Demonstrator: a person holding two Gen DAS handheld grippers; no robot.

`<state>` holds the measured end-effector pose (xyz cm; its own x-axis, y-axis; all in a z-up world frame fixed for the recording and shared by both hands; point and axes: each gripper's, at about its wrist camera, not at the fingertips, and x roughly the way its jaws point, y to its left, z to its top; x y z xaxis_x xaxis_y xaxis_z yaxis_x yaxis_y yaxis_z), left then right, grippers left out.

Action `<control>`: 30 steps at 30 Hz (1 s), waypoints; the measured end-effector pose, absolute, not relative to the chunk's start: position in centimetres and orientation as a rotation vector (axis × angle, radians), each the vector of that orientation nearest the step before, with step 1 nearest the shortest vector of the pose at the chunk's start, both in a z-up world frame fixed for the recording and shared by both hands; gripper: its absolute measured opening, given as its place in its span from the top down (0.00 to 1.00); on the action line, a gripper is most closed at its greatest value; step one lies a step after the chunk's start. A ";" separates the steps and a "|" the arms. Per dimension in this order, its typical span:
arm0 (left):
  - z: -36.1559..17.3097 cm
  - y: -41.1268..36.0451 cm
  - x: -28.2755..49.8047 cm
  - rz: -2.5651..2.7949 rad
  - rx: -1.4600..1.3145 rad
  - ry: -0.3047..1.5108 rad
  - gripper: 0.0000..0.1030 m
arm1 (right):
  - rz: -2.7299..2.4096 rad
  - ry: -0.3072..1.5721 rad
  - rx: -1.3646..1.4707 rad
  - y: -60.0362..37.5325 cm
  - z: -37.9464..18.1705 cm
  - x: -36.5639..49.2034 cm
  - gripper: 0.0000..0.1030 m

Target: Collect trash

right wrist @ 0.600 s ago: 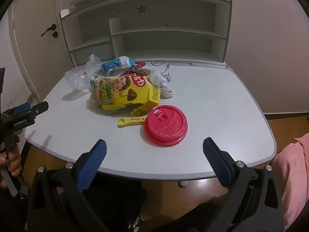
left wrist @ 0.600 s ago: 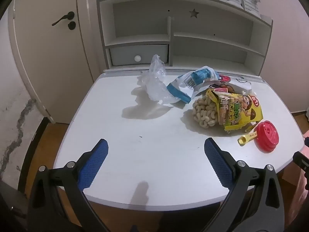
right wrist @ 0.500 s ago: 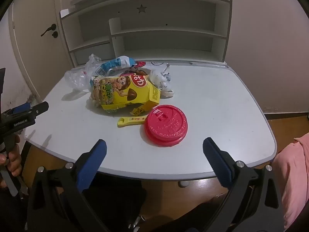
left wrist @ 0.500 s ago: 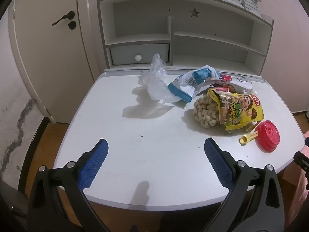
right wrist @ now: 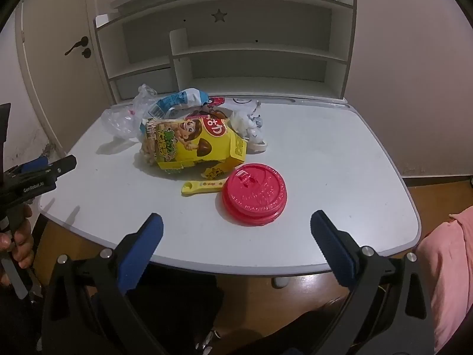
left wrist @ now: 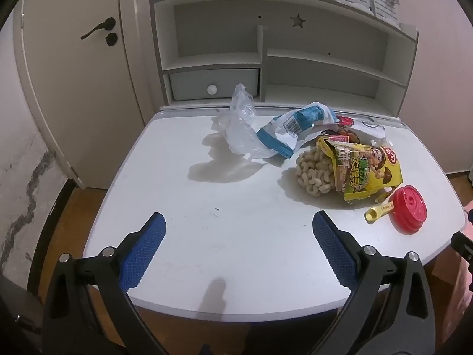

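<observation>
1. The left tool [left wrist: 239,230] hovers over the near edge of the white tabletop [left wrist: 207,222], its blue-padded fingers [left wrist: 142,254] wide apart and holding nothing.
2. The right tool [right wrist: 236,230] hangs over the tabletop's near edge too, fingers spread and empty, with the round red plastic lid [right wrist: 254,197] lying just beyond it.
3. The trash sits in a heap: the yellow cardboard snack box [left wrist: 365,171] touches a clear bag of pale puffed rings [left wrist: 314,171] on the side away from the lid; behind the box lie a blue-and-white foil wrapper [left wrist: 291,127] and a crumpled clear plastic bag [left wrist: 241,124].
4. A small yellow plastic scoop [right wrist: 204,185] lies between the box and the lid, its end touching the lid's rim.
5. Only the right wrist view shows crumpled white paper [right wrist: 248,124] behind the box, the person's hand [right wrist: 17,236] gripping the left tool's handle, and pink cloth at the frame's edge.
6. Only the left wrist view shows the puffed rings plainly, and the pale blue drawer with a white knob [left wrist: 212,89] in the white shelf unit [left wrist: 266,44] behind the heap.
7. Against half a second ago, the heap sits slightly further right in the left view, so the left tool has turned a little; the right view is unchanged, and no item has shifted.
</observation>
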<state>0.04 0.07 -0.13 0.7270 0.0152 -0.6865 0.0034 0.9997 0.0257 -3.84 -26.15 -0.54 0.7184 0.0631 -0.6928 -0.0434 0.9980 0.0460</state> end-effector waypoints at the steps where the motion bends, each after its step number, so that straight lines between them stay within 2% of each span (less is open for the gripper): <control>1: -0.1 0.0 0.0 0.007 0.026 0.756 0.06 | 0.059 0.766 0.026 -26.1 -0.5 -3.8 0.06; 30: 0.0 -0.2 -0.4 0.000 0.023 0.755 0.06 | 0.067 0.763 0.020 -26.1 -0.1 -4.0 0.06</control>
